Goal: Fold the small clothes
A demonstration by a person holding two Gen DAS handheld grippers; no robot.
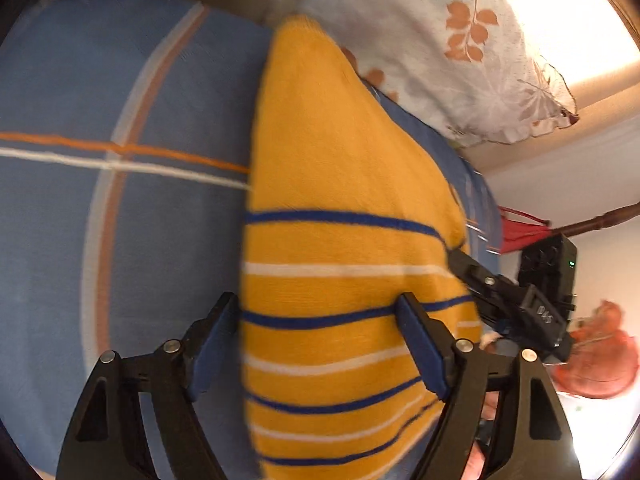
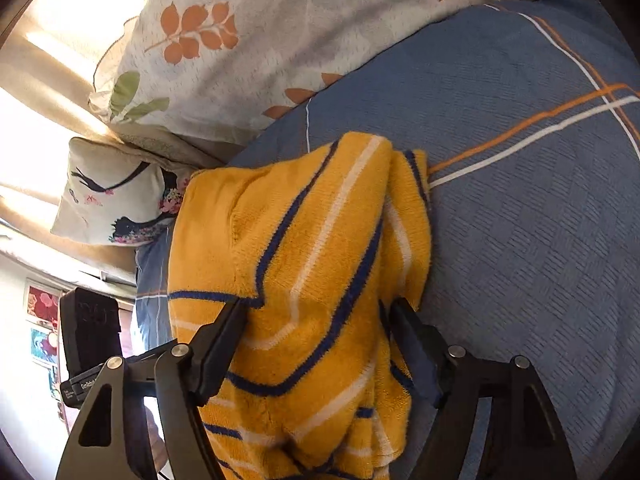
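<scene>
A yellow knit garment (image 1: 340,208) with blue and white stripes lies on a blue bedspread (image 1: 80,220). My left gripper (image 1: 320,312) straddles its striped end, jaws wide apart, one finger off its left edge. In the right wrist view the same garment (image 2: 304,264) is bunched between the fingers of my right gripper (image 2: 316,308), which stand wide apart around it. The right gripper also shows in the left wrist view (image 1: 464,256), its tip at the garment's right edge.
A floral pillow (image 1: 460,48) lies beyond the garment at the bed's head; it also shows in the right wrist view (image 2: 240,40). A smaller printed cushion (image 2: 112,196) sits beside it. The bedspread (image 2: 520,200) has orange and white lines.
</scene>
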